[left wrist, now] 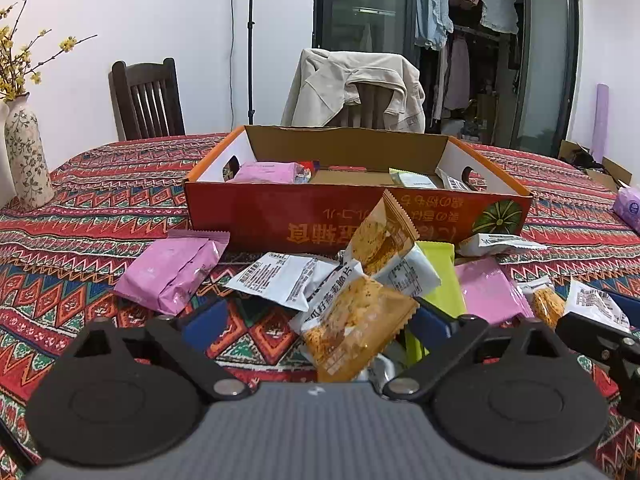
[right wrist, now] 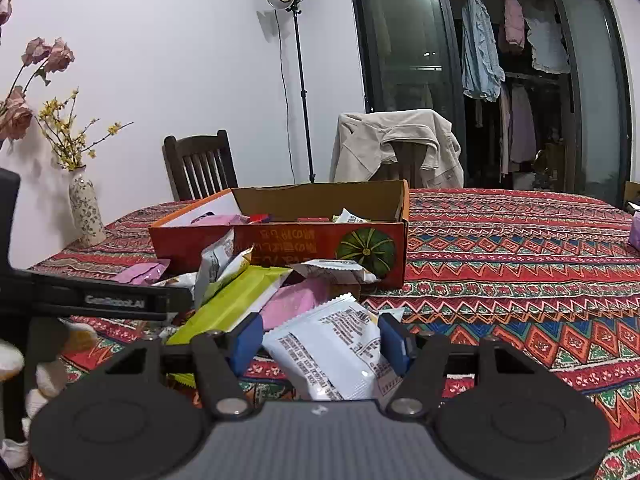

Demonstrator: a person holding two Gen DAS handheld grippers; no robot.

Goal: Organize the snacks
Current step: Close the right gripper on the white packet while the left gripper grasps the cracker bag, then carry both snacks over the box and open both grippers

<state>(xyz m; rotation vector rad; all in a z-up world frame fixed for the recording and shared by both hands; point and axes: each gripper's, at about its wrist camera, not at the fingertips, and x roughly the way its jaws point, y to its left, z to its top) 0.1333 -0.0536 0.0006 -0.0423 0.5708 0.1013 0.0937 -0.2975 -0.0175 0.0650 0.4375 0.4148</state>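
Note:
A red-and-orange cardboard box stands open on the patterned tablecloth, with a few packets inside. In front of it lies a heap of snacks: a pink packet, white ones, a lime-green one. My left gripper is open and wide, with an orange cracker packet from the heap standing between its blue fingers. The left pad is clear of it. My right gripper is shut on a white snack packet, to the right of the heap. The box sits beyond it.
A flowered vase stands at the table's left edge and a purple tissue pack at the right. Two chairs stand behind the table, one draped with a beige jacket. A light stand rises by the wall.

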